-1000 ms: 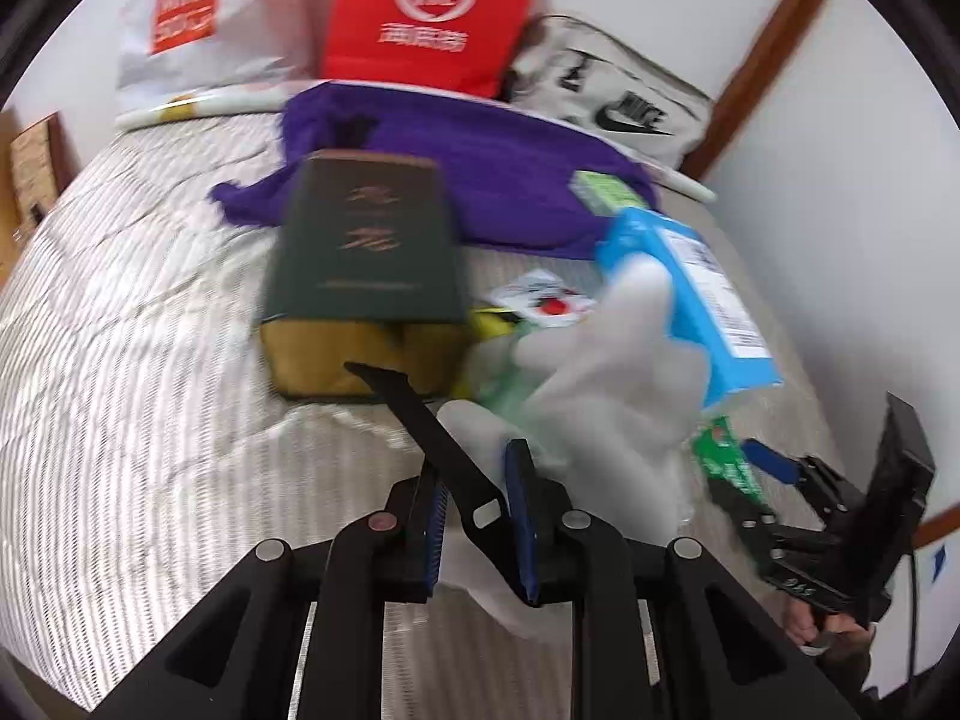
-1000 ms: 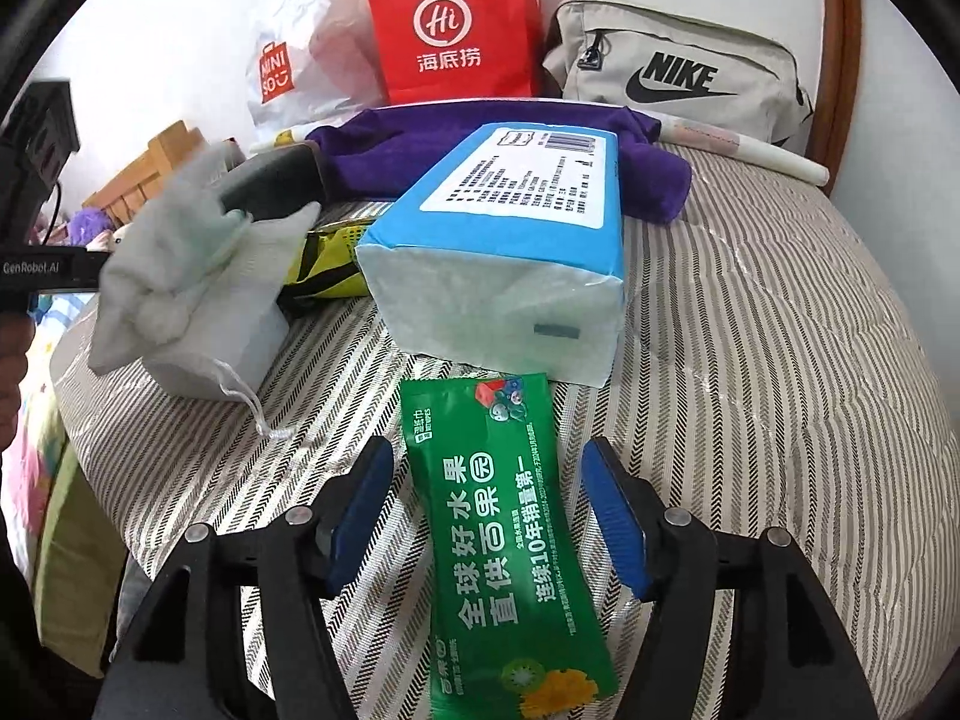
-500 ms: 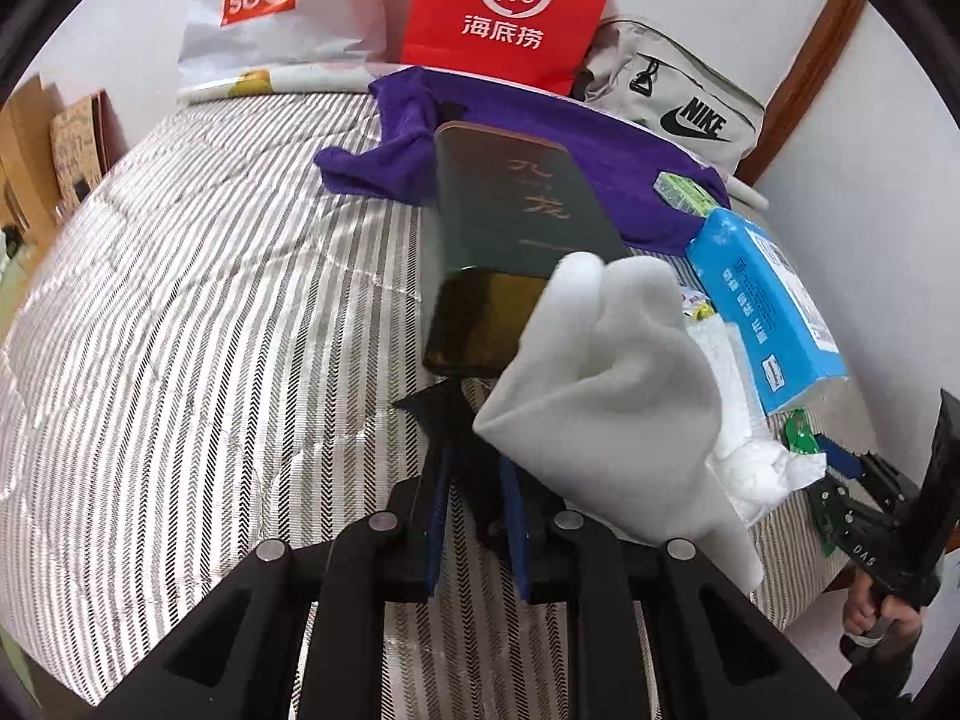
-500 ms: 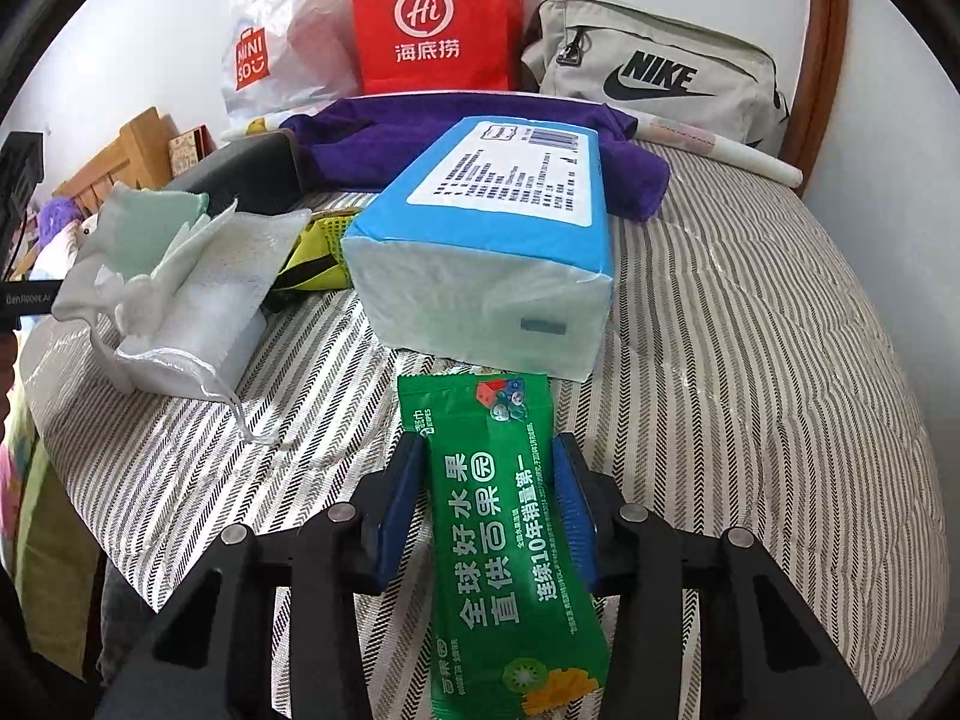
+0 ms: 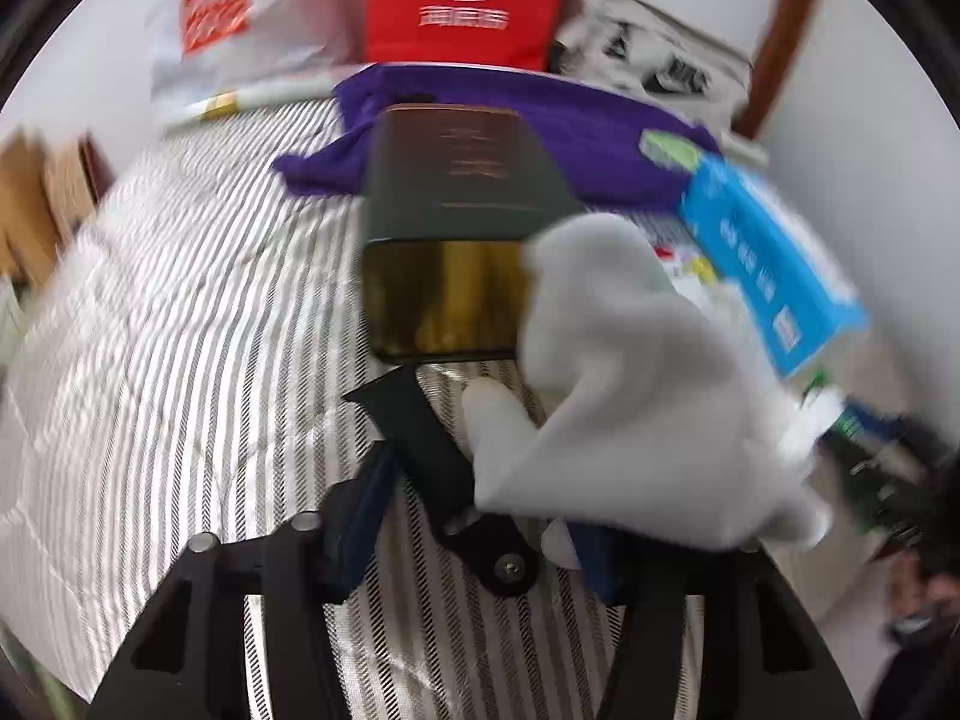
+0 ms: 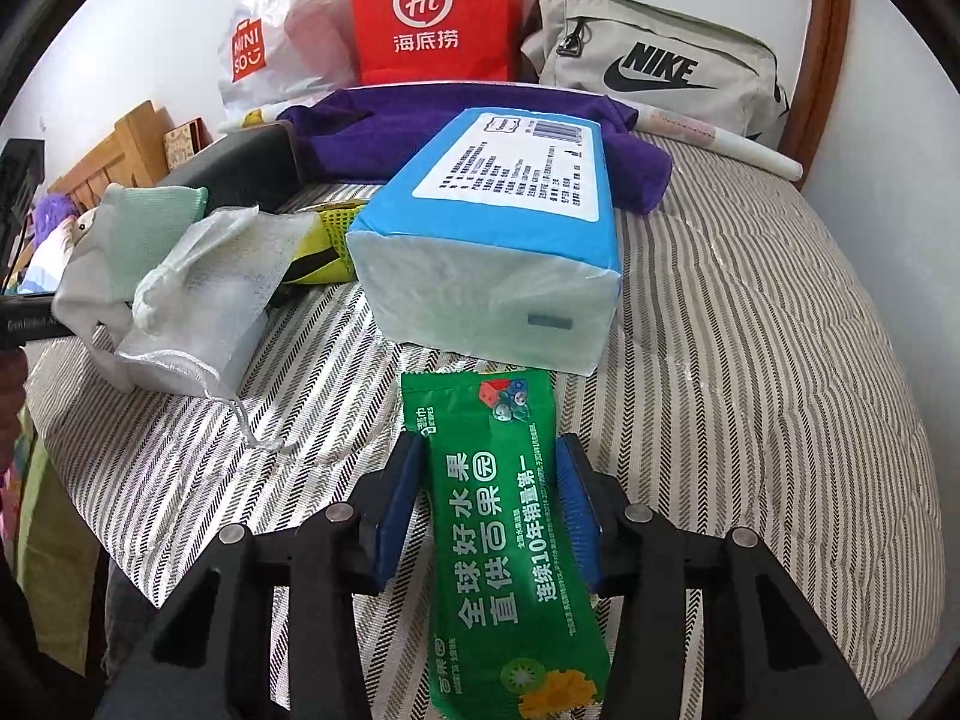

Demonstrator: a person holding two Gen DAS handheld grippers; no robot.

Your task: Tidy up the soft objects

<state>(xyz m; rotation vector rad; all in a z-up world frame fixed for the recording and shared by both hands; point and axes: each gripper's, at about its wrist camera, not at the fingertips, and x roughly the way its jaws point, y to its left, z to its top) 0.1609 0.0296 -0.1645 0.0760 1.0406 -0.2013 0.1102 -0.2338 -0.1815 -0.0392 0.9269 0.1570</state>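
Note:
My left gripper point(image 5: 480, 528) hangs over the striped bed, its jaws opening. A black strap point(image 5: 420, 438) lies loose between them, and the white soft cloth point(image 5: 648, 396) attached to it drapes over the right finger. The view is blurred. The cloth rests beside a dark green box point(image 5: 462, 180). My right gripper point(image 6: 489, 498) is shut on a green snack packet point(image 6: 504, 540), its blue pads point(image 6: 399, 504) pressing on both long edges. A blue tissue pack point(image 6: 498, 252) lies just beyond the packet. A white mesh pouch point(image 6: 204, 300) sits to the left.
A purple cloth point(image 6: 420, 132) is spread at the back of the bed point(image 6: 750, 360). Against the wall stand a red paper bag point(image 6: 432, 12), a white plastic bag point(image 6: 270, 42) and a beige Nike bag point(image 6: 654, 54). A yellow-green item point(image 6: 324, 246) lies between pouch and tissue pack.
My left jaws, shut on the black strap before, have parted and the white cloth has sunk beside the dark box. My right jaws have closed from wide apart onto the green packet.

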